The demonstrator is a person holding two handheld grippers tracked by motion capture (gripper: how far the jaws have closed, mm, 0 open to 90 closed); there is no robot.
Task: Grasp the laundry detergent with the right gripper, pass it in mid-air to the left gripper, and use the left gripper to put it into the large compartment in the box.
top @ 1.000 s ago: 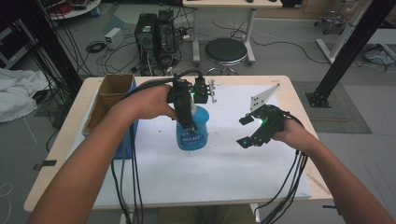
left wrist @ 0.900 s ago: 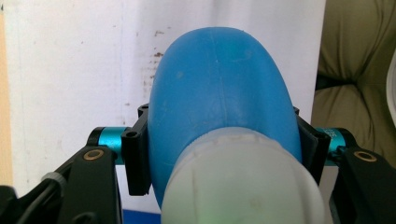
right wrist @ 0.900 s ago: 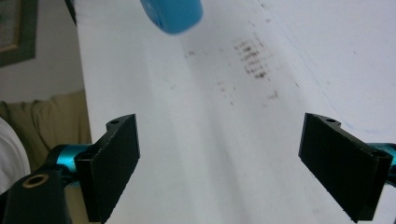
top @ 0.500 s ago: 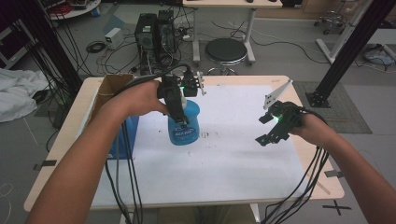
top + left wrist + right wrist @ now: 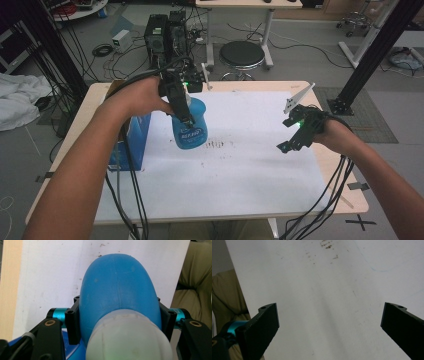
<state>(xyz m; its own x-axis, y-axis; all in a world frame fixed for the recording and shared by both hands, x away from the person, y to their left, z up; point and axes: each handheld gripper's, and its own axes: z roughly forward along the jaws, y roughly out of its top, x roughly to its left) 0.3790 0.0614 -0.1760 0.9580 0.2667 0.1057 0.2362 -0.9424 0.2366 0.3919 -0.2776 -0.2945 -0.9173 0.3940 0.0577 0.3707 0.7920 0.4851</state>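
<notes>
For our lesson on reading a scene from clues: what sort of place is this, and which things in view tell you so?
Most likely a lab or workshop, not a home. Computer towers stand on the floor amid loose cables, black metal frame posts flank the table, and a round stool stands behind it.

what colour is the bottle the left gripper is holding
Blue, with a whitish cap; the bottle shows best in the left gripper view.

Blue bottle (image 5: 190, 127) in left tool (image 5: 181, 107)
</notes>
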